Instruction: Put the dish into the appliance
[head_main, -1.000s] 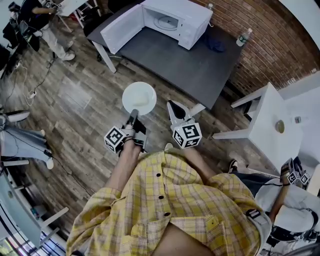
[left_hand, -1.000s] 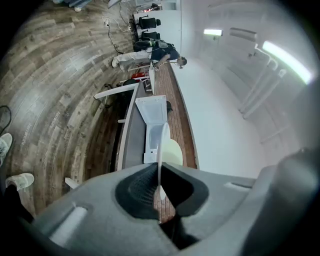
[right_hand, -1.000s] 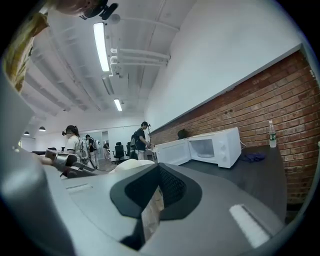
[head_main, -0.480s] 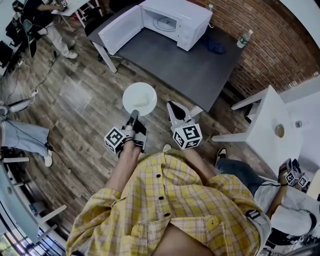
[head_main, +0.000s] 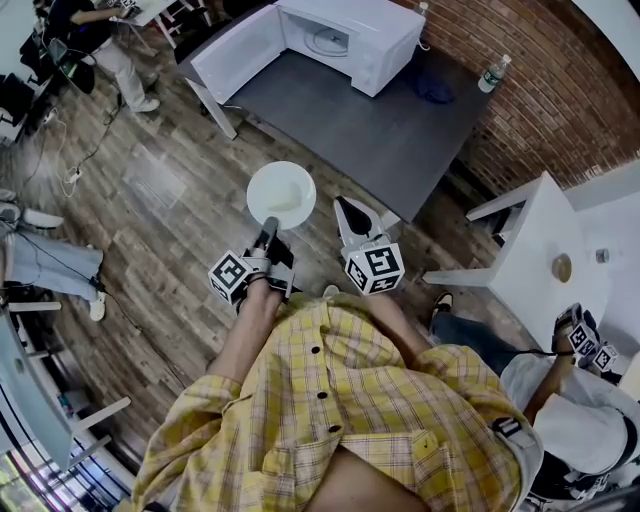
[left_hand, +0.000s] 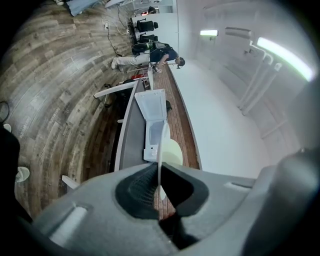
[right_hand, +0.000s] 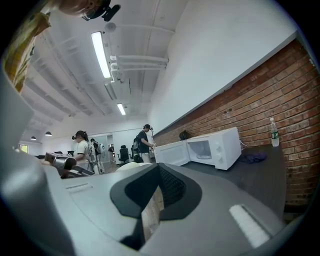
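Observation:
A round white dish (head_main: 281, 193) hangs level over the wooden floor, gripped at its near rim by my left gripper (head_main: 268, 228). In the left gripper view the dish (left_hand: 161, 145) shows edge-on between the jaws of the left gripper (left_hand: 159, 187). Ahead on a dark table (head_main: 385, 125) stands the white microwave (head_main: 345, 38), its door (head_main: 238, 52) swung open to the left. It also appears in the right gripper view as the microwave (right_hand: 207, 148). My right gripper (head_main: 347, 212) is beside the dish, shut and holding nothing; the right gripper (right_hand: 152, 210) shows only a sliver of floor between its pads.
A water bottle (head_main: 489, 74) and a blue cloth (head_main: 433, 88) sit on the dark table near the brick wall. A white table (head_main: 540, 245) stands to the right. People are at the far left (head_main: 95, 35) and low at the right (head_main: 580, 340).
The table and microwave sit slightly higher and nearer in the head view. The dish stays in the left gripper. The person at the lower right has shifted.

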